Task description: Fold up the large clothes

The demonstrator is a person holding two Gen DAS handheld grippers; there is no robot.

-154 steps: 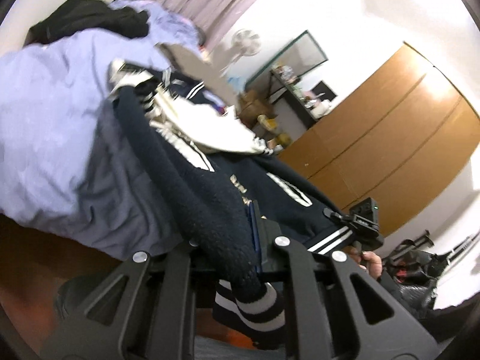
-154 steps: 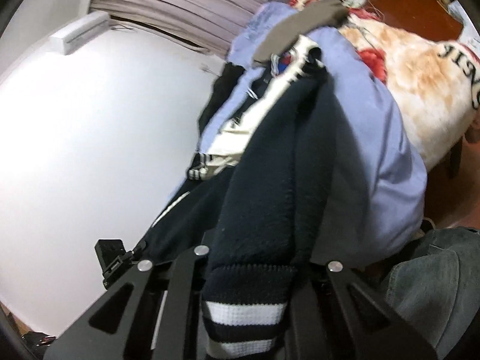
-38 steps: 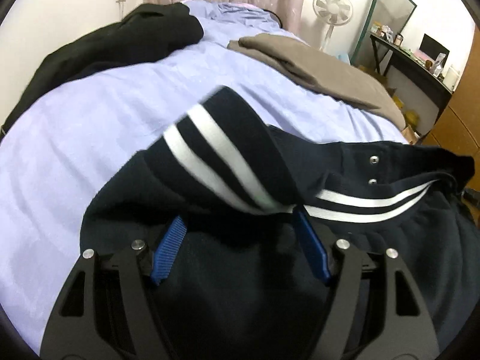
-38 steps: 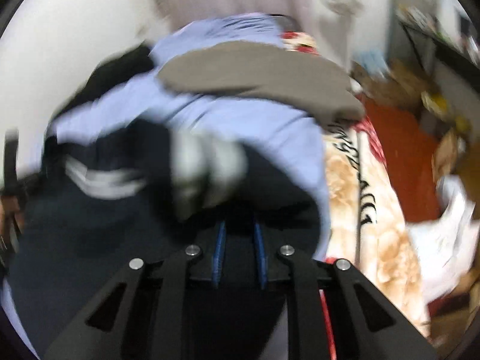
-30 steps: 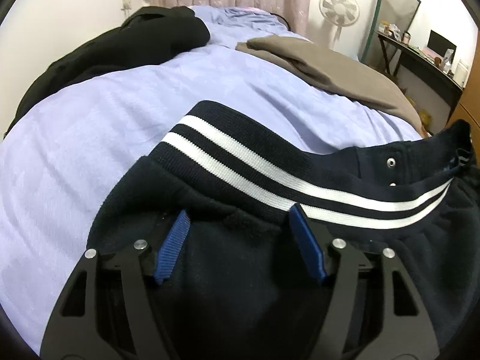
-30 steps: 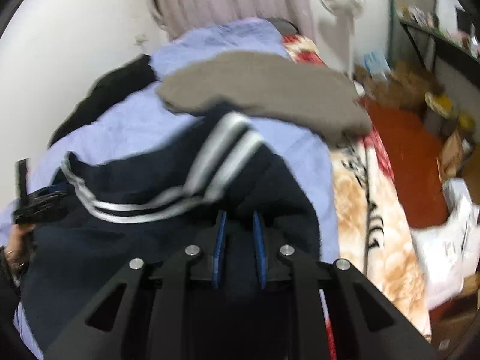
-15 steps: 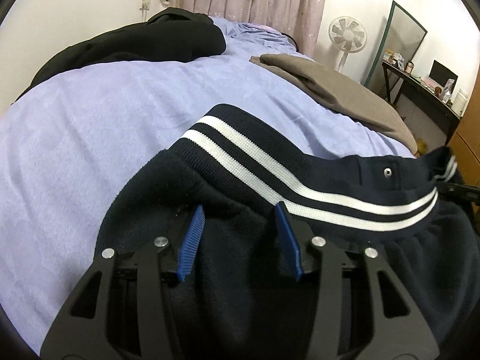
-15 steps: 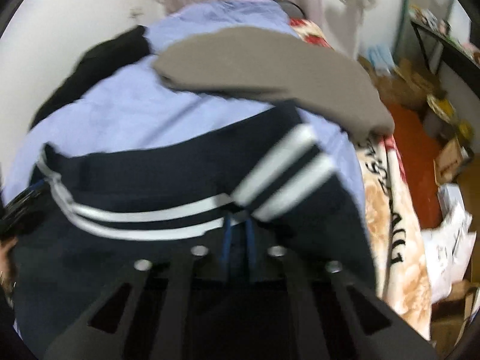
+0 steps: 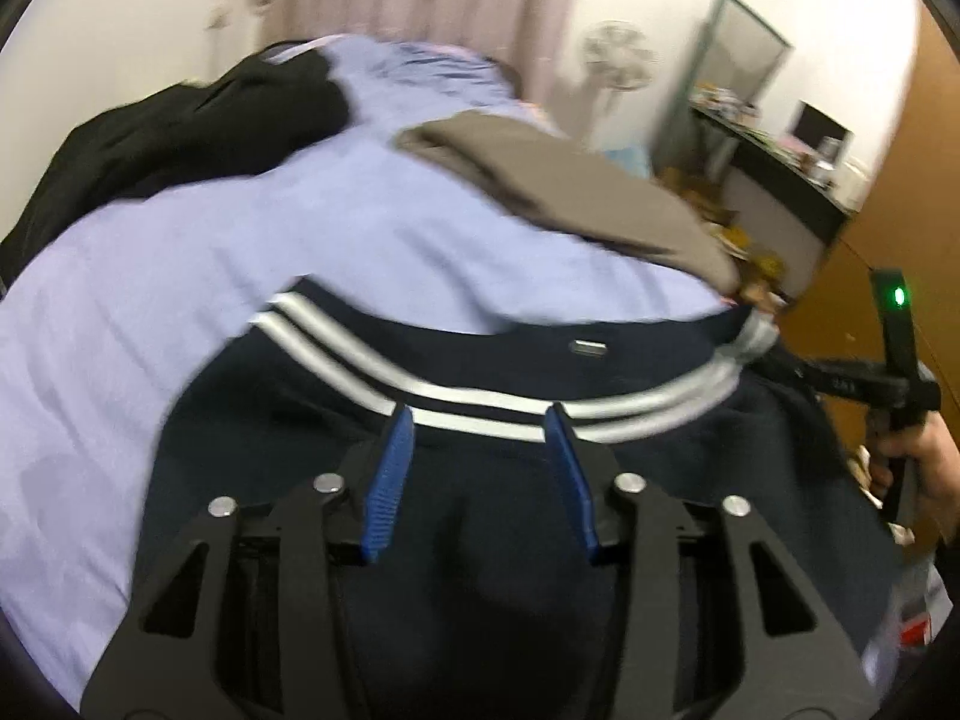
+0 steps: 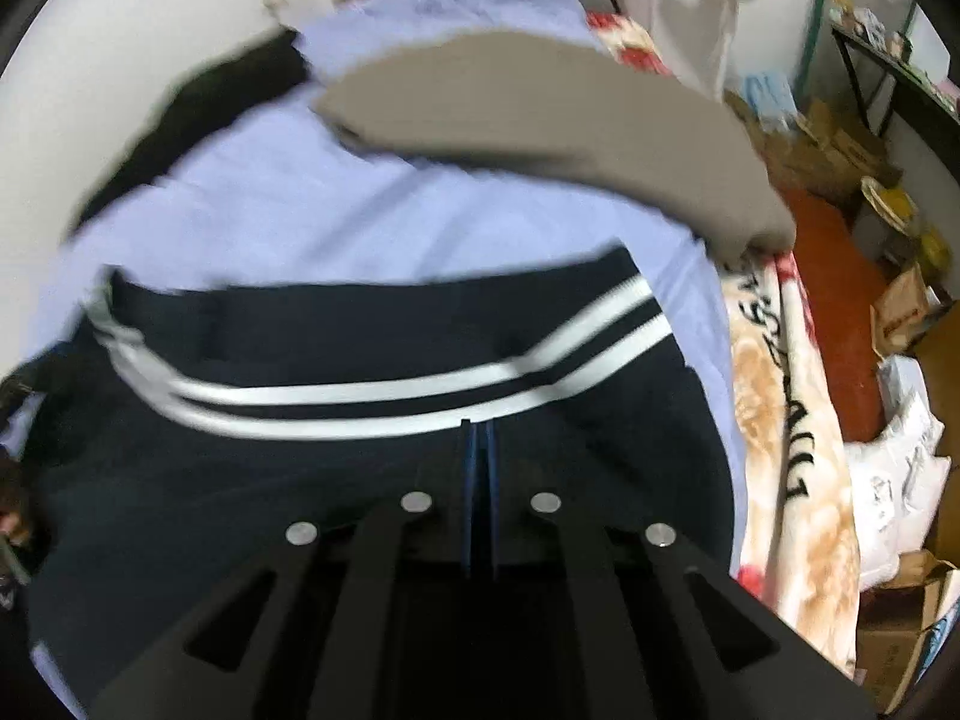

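A navy jacket (image 9: pixel 480 360) with a hem of two white stripes lies flat on the lavender bed sheet (image 9: pixel 180 300). In the left wrist view my left gripper (image 9: pixel 478 414) hovers over the hem. Its jaws are closing, and the blue pads (image 9: pixel 390 480) stand apart with cloth under them, not pinched. In the right wrist view the jacket (image 10: pixel 360 480) fills the lower half. My right gripper (image 10: pixel 480 429) sits just below the stripes. Its pads are almost together and starting to part, and I see no cloth between them. A hand (image 9: pixel 924 456) holds that gripper at the jacket's right corner.
A folded brown garment (image 10: pixel 540 114) lies across the far side of the bed and a black garment (image 9: pixel 180 132) at its far left. A floral blanket (image 10: pixel 798 420) hangs off the right edge. Boxes (image 10: pixel 840 144) litter the red floor. A fan (image 9: pixel 618 54) stands beyond the bed.
The jacket went from hanging by its sleeves to lying flat on the bed. The left jaws have narrowed and pulled back from the hem. The right pads have come almost together.
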